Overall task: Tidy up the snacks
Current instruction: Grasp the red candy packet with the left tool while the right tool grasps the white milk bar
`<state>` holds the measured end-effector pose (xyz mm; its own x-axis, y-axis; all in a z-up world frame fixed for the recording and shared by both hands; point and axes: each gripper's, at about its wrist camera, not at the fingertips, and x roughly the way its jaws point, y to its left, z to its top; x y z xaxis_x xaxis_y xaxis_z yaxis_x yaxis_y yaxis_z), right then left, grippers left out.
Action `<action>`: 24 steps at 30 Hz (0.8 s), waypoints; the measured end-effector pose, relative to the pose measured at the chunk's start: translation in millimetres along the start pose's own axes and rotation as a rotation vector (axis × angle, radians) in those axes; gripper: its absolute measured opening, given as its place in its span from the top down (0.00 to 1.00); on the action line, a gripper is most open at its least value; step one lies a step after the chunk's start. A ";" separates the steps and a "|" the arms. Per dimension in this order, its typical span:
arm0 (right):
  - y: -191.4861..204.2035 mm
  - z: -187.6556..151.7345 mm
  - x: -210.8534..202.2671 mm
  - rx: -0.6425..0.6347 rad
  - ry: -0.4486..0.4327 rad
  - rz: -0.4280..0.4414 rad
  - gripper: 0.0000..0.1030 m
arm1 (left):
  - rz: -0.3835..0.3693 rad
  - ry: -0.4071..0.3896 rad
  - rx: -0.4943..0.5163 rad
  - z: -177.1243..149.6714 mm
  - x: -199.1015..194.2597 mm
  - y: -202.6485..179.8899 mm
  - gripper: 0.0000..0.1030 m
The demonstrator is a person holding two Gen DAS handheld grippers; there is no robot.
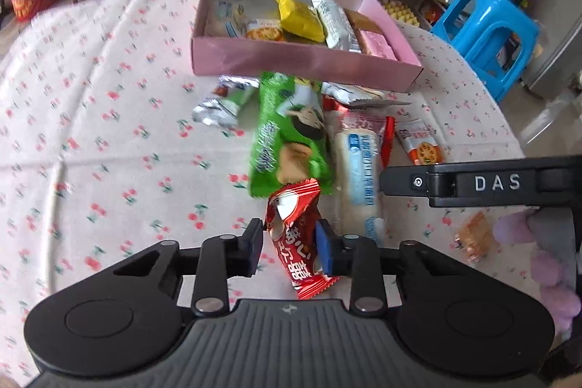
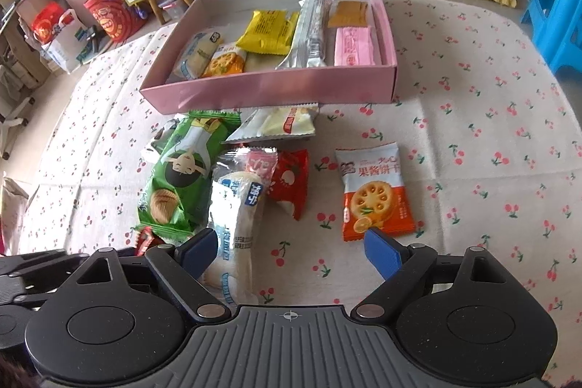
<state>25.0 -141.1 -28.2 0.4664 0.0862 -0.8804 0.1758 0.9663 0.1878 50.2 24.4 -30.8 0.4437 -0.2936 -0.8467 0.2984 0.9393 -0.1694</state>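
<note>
A: Left hand-held gripper (image 1: 289,248) clamped on the red packet (image 1: 296,239); pink box (image 1: 305,60) lies straight beyond, far side.

B: Right hand-held gripper (image 2: 291,251) gapes apart over the white roll (image 2: 236,228), lengthwise near-to-far; I'd go left first.

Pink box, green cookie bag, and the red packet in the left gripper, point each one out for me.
pink box (image 2: 276,90), right wrist view, on its near outer wall.
green cookie bag (image 2: 174,184), right wrist view, middle of its printed front.
red packet (image 1: 293,242), left wrist view, on the wrapper between the pads.
</note>
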 end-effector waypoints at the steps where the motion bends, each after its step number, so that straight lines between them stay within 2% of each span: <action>1: 0.8 0.0 1.7 0.003 0.004 0.004 0.13 | 0.022 -0.010 0.019 0.3 -2.1 -0.2 0.73; 5: 7.7 -1.9 8.3 0.003 0.019 0.018 0.13 | 0.111 -0.051 0.101 -1.9 -9.6 1.1 0.80; 8: 15.6 -4.4 13.4 -0.019 0.018 0.011 0.13 | 0.155 -0.063 0.148 -4.5 -10.1 2.4 0.79; 10: 20.4 -6.6 17.0 -0.036 0.015 0.003 0.15 | 0.145 -0.063 0.154 -4.7 -8.8 4.0 0.77; 12: 24.4 -8.8 21.5 -0.053 0.019 -0.004 0.16 | 0.125 -0.071 0.146 -5.8 -8.8 5.6 0.70; 14: 27.6 -10.9 25.5 -0.069 0.026 -0.013 0.16 | 0.112 -0.073 0.136 -5.5 -9.0 5.0 0.53; 16: 29.1 -13.0 27.2 -0.091 0.028 -0.028 0.17 | 0.100 -0.070 0.120 -6.4 -8.0 5.7 0.46; 24: 18.1 -18.0 16.7 -0.117 0.029 -0.066 0.17 | 0.043 -0.013 0.020 -11.1 1.4 14.0 0.42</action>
<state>20.4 -117.8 -47.4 0.4319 0.0266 -0.9015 0.1027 0.9916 0.0785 45.6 39.1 -40.0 0.4677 -0.2553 -0.8462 0.2951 0.9475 -0.1228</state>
